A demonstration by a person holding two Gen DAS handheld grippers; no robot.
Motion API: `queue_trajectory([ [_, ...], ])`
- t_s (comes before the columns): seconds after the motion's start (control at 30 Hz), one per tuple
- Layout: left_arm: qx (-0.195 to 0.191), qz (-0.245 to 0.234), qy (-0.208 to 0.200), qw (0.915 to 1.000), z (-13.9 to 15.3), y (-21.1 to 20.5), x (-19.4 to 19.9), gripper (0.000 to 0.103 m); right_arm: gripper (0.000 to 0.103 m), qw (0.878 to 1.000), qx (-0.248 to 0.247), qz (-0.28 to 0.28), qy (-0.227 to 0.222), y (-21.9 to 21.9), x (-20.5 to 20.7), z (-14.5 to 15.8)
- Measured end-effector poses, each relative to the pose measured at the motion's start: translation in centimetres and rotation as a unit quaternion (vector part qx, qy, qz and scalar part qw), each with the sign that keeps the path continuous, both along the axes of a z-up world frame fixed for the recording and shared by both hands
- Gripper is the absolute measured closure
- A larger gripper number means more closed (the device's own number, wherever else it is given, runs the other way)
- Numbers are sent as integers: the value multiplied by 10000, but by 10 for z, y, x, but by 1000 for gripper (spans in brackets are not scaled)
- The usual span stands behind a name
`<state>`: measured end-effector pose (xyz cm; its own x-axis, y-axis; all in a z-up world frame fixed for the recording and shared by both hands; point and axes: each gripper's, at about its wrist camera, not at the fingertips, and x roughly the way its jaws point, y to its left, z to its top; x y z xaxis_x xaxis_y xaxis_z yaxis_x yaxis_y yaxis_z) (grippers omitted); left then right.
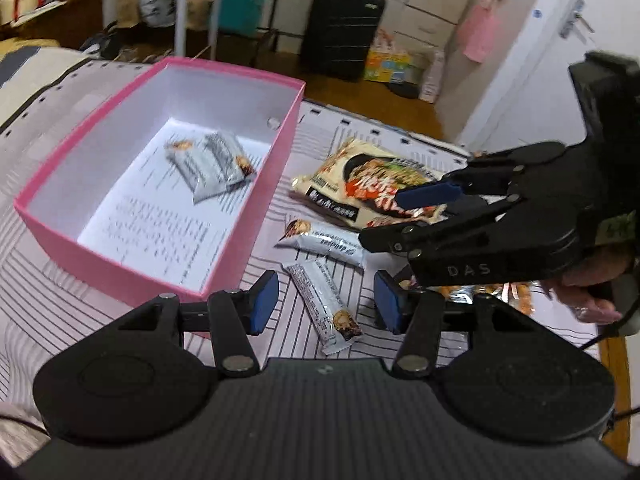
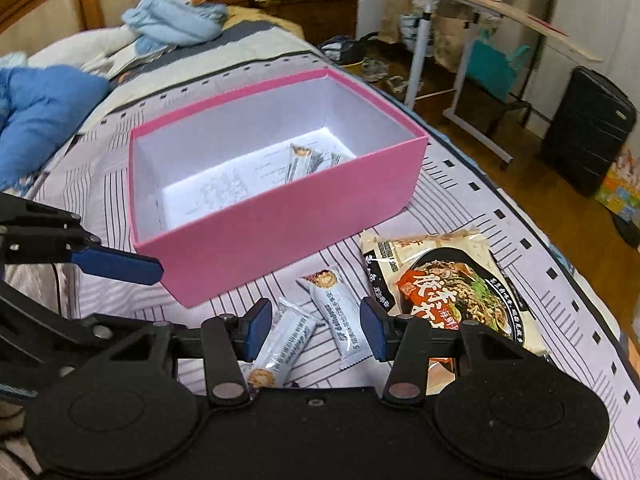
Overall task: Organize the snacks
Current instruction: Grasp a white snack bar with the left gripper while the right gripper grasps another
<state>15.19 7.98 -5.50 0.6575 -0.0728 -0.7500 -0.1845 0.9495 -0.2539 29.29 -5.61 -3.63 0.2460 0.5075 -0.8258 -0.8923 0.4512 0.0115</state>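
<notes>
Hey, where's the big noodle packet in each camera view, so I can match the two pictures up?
Left wrist view: the noodle packet lies right of centre on the striped bedsheet, partly behind the right claw.
Right wrist view: the noodle packet lies lower right, beyond this claw's right-hand finger.
Shared landmark: the pink box; the packet lies on the sheet just outside it in both views.

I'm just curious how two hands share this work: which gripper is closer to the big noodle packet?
Right. The right gripper hangs at the noodle packet's edge; the left gripper sits farther back, over a snack bar beside the pink box.
</notes>
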Motion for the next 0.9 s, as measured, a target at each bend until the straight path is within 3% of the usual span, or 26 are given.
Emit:
queue_trajectory([
  [0.27,148,441,-57,9989,-37,-24,14,54,53,9987,-28,374,331,12,27,-28],
  [0.6,181,820,293,9960,-90,-33,48,57,57,9966,-577,554,201,33,42,-79],
  [0.77,125,725,513,9960,-105,-34,58,57,61,9943,-904,560,34,39,41,-94],
  [0.9,375,609,469,9963,-109,-40,60,57,67,9964,-741,419,-9,35,38,-95],
])
